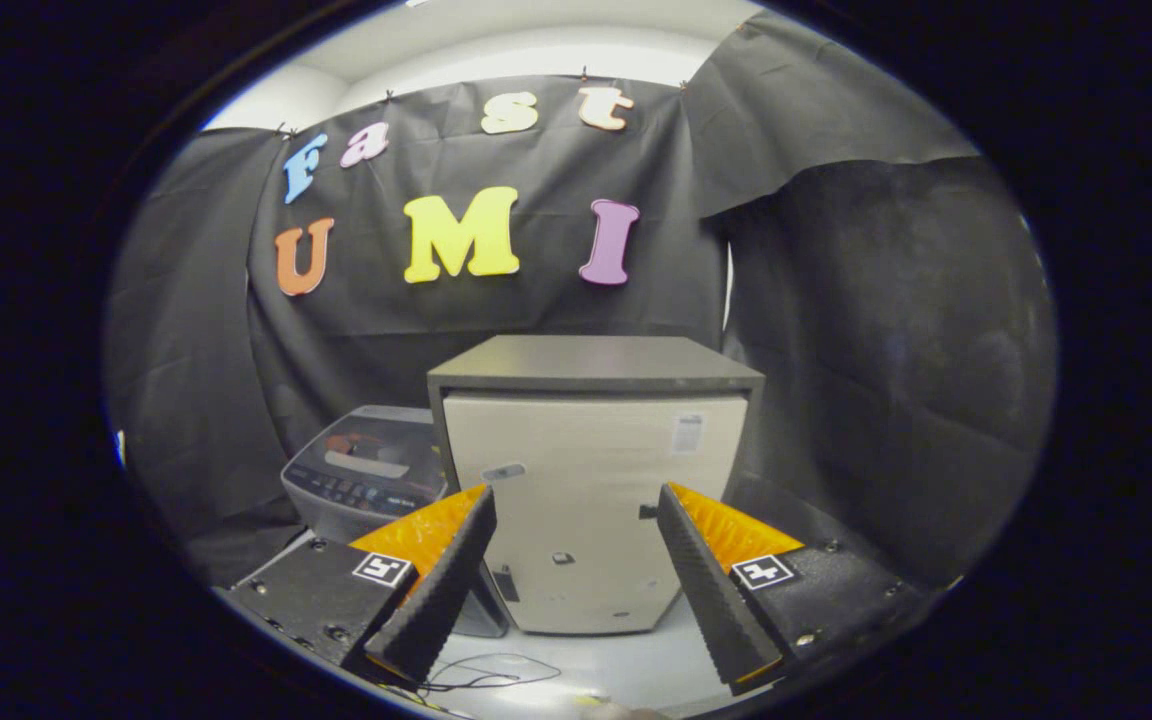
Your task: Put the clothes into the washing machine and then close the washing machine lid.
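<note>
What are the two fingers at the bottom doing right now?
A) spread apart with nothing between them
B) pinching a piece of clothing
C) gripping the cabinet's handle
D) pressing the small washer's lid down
A: the gripper is open, its fingers wide apart and holding nothing, with the pale cabinet standing beyond them.

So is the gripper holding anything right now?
No, nothing. The gripper is open, its fingers spread wide with only air between them. The cabinet and washing machine stand beyond them.

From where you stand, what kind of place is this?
Probably a small recording booth set up as a laundry corner: black cloth walls, a washing machine beside a boxy cabinet, and a pale floor. The claw is open, holding nothing.
</note>
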`<act>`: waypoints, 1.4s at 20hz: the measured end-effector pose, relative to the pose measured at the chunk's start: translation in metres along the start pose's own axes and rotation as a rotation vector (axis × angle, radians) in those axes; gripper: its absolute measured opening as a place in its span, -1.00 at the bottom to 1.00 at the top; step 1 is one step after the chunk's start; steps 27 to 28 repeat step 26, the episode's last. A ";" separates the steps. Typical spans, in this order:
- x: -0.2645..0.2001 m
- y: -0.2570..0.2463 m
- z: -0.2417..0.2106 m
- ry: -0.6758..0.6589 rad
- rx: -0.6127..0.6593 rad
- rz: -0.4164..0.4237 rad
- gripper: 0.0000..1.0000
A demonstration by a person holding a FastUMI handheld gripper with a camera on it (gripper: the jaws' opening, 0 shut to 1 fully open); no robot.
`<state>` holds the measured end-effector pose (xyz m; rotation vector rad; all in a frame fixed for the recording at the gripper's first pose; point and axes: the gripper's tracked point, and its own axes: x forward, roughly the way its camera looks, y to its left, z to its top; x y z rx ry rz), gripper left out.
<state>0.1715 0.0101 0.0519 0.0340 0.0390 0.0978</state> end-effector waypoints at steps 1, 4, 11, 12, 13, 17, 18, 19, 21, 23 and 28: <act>-0.010 -0.008 -0.004 0.001 -0.014 -0.006 1.00; -0.035 -0.021 -0.006 -0.006 -0.034 -0.004 1.00; -0.084 -0.041 -0.012 -0.023 -0.049 -0.005 1.00; -0.086 -0.042 -0.014 -0.021 -0.048 -0.003 1.00; -0.088 -0.042 -0.016 -0.023 -0.042 0.001 1.00; -0.093 -0.050 -0.016 -0.026 -0.024 -0.005 1.00; -0.094 -0.052 -0.016 -0.025 -0.021 -0.008 1.00; -0.097 -0.053 -0.017 -0.024 -0.019 -0.015 1.00; -0.100 -0.053 -0.017 -0.025 -0.014 -0.016 1.00; -0.103 -0.053 -0.019 -0.022 -0.017 -0.017 1.00; -0.108 -0.050 -0.020 -0.018 -0.024 -0.018 1.00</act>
